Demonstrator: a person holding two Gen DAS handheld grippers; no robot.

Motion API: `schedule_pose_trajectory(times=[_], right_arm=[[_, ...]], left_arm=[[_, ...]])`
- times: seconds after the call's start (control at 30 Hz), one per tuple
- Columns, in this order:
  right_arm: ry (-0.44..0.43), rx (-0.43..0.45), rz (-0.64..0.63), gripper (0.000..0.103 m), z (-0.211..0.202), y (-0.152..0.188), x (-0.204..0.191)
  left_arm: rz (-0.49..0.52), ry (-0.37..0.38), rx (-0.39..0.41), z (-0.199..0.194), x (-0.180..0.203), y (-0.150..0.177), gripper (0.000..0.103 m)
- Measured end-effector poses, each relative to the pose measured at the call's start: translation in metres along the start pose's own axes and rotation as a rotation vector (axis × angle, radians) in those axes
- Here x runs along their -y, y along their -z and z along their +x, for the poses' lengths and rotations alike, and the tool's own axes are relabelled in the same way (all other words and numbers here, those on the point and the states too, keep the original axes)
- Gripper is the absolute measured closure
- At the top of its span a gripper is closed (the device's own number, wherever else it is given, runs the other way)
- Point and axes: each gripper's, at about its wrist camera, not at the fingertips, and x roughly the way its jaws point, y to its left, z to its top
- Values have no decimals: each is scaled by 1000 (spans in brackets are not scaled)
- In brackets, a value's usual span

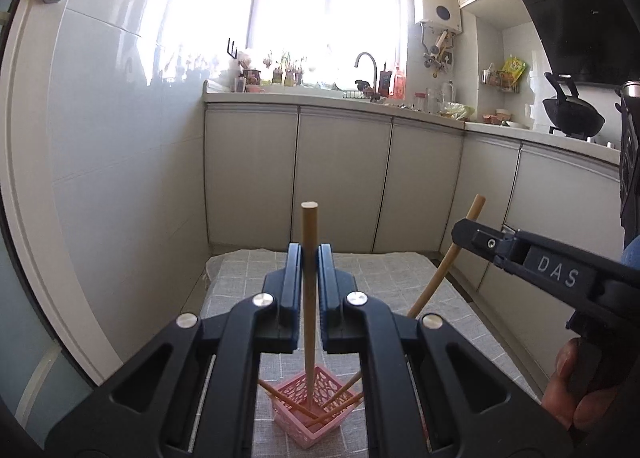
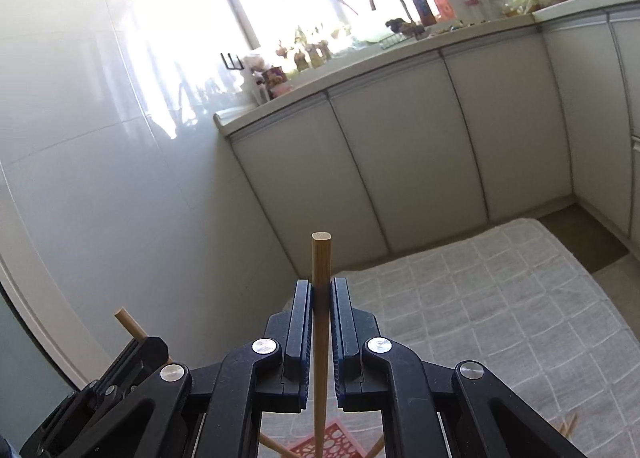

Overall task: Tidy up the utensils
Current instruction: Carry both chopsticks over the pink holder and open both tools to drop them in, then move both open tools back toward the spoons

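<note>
My left gripper (image 1: 309, 254) is shut on a wooden chopstick (image 1: 309, 298) that stands upright with its lower end inside the pink perforated basket (image 1: 310, 424). Several other chopsticks (image 1: 340, 402) lean in that basket. My right gripper (image 2: 320, 290) is shut on another wooden chopstick (image 2: 321, 338), held upright above the basket (image 2: 332, 442). In the left wrist view the right gripper (image 1: 464, 234) enters from the right with its chopstick (image 1: 444, 262) slanting down. In the right wrist view the left gripper (image 2: 152, 342) sits at the lower left with its chopstick end (image 2: 130, 322) sticking up.
The basket stands on a grey checked cloth (image 1: 384, 274) over a low surface. More chopsticks (image 2: 566, 426) lie on the cloth at the right. White kitchen cabinets (image 1: 340, 173) stand behind, a tiled wall (image 1: 128, 177) at the left.
</note>
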Motion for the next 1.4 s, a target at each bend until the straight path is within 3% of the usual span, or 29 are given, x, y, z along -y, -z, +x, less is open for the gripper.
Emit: schedule_pose_trajectory(times=[0.4, 0.57, 0.67, 0.8, 0.93, 1.2, 1.4], right_arm=[[68, -60, -67, 95, 45, 29, 7], [33, -106, -32, 92, 53, 34, 15], [24, -111, -17, 89, 50, 31, 18], [15, -110, 17, 69, 33, 21, 24], [28, -121, 35, 62, 8, 11, 31], [89, -192, 5, 35, -37, 5, 55], [184, -292, -11, 23, -57, 16, 90]], left_arm=[[-17, 12, -121, 30, -3, 19, 95], [-43, 10, -140, 30, -5, 17, 93], [-46, 5, -149, 27, -4, 16, 79], [-46, 0, -161, 17, -1, 11, 62], [-48, 8, -163, 0, 1, 5, 43], [9, 35, -196, -30, 17, 5, 21], [36, 72, -299, -34, 26, 18, 10]])
